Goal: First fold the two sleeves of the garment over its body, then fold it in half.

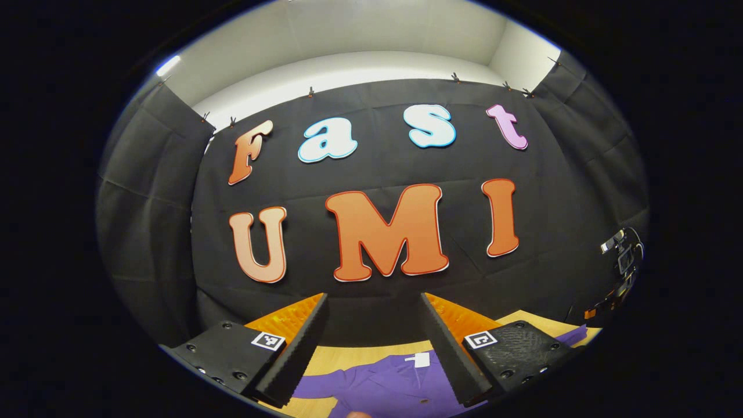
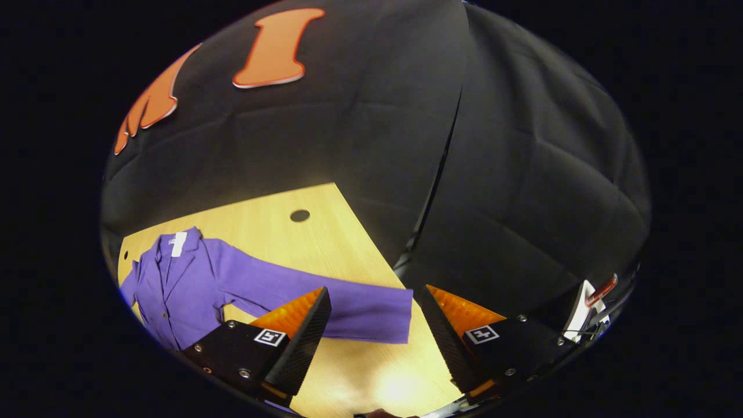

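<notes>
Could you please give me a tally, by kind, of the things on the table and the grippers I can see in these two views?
Purple collared garment with long sleeves, spread flat: 1
Light wooden table with a round hole: 1
Two-finger grippers, jaws apart: 2 (left gripper, right gripper)
Total: 4
</notes>
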The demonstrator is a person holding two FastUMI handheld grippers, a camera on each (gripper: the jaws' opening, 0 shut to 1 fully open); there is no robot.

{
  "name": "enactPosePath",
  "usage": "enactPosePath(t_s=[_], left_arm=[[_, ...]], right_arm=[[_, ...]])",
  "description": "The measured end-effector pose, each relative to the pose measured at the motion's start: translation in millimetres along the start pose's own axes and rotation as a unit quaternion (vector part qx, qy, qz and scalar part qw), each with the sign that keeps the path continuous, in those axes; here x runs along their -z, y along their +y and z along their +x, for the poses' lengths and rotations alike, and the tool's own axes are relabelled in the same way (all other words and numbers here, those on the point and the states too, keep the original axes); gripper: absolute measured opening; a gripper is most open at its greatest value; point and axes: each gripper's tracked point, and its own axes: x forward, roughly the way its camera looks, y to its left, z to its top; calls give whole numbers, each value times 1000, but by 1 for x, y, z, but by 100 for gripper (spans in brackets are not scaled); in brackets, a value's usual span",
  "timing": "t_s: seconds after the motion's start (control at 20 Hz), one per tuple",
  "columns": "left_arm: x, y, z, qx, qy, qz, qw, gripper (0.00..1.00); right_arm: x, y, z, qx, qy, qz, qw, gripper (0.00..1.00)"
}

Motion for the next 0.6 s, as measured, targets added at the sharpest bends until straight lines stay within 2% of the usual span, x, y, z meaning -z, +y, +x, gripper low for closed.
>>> enactPosePath(t_s=[0.05,0.15,0.2,0.25,0.35,0.55,0.6], left_arm=[[2,3,-1,-7,2,2,1000,96],[4,7,-5,-20,9,7,1000,100],[5,8,-5,-26,13,9,1000,96],[6,10,-7,-31,15,11,999,100],[8,11,-11,-40,23,14,999,100],[16,5,-17,-51,43,21,998,100],[19,3,-19,-54,48,24,997,97]], right_arm=[[7,0,9,-5,27,11,1000,96],[20,-4,28,-13,76,26,997,96],[25,-6,35,-13,95,27,995,96],[29,-7,43,-17,115,26,993,97],[36,-16,59,-16,141,26,990,97],[53,-18,80,-39,214,48,975,96],[57,-20,84,-41,229,56,971,95]])
